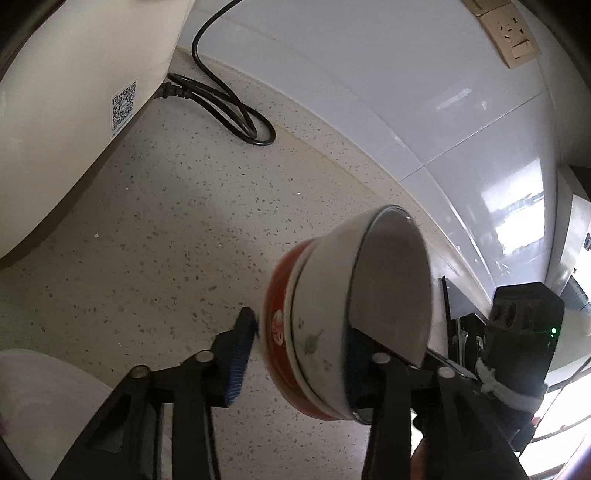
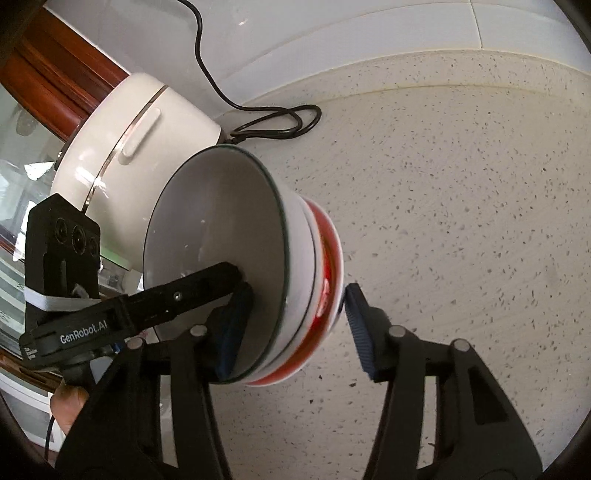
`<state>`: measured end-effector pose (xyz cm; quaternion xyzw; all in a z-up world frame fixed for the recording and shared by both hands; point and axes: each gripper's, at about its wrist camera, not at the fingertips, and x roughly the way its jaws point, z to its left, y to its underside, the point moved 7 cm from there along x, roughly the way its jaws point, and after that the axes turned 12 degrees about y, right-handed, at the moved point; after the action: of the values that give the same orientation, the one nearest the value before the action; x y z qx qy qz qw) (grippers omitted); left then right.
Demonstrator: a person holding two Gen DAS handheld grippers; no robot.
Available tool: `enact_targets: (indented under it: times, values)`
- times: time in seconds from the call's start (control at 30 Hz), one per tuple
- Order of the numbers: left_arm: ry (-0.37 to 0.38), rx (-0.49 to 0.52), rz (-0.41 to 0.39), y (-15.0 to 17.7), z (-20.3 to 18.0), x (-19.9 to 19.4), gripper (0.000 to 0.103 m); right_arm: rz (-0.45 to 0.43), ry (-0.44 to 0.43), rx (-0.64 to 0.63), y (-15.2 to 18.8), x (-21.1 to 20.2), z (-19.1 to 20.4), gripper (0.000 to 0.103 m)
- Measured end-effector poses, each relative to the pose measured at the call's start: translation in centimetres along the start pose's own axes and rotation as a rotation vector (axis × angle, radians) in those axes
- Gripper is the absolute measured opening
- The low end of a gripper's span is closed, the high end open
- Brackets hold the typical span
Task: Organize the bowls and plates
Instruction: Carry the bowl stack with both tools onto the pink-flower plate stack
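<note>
A white bowl [image 1: 325, 295] nests inside a red bowl [image 1: 280, 332], and the stack is held tilted above the speckled counter [image 1: 166, 221]. My left gripper [image 1: 299, 350] straddles the stack's rim, one blue pad inside the white bowl, the other pad a sliver off the red wall. My right gripper [image 2: 295, 325] straddles the opposite rim of the same stack [image 2: 295, 258], its left pad inside the white bowl [image 2: 214, 258], its right pad just clear of the red bowl [image 2: 328, 258]. The left gripper's finger also shows in the right wrist view [image 2: 207, 284].
A white rice cooker [image 2: 140, 147] stands at the left by the tiled wall, its black cord [image 1: 229, 107] looped on the counter. A white rounded object [image 1: 40, 398] lies at the lower left. A wall socket [image 1: 513, 33] is up right.
</note>
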<state>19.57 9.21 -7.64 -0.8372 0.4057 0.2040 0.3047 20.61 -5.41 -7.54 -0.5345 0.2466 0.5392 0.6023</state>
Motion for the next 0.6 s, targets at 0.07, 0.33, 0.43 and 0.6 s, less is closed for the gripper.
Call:
enact_targets:
  times: [0.07,0.33,0.43,0.6]
  values:
    - [0.004,0.001,-0.002,0.0,0.0,0.0,0.041,0.0,-0.008,0.013,0.0,0.0,-0.1,0.055]
    - [0.016,-0.007,-0.016,0.3,-0.3,-0.7,0.039,0.007,-0.02,0.03,0.2,0.0,-0.1,0.054]
    - [0.017,-0.014,-0.018,0.4,-0.3,-0.9,0.038,0.009,-0.026,0.041,0.2,-0.3,-0.1,0.055]
    - [0.016,-0.005,-0.031,0.6,-0.9,-1.5,0.038,-0.004,-0.026,0.023,0.2,-1.7,0.8,0.055]
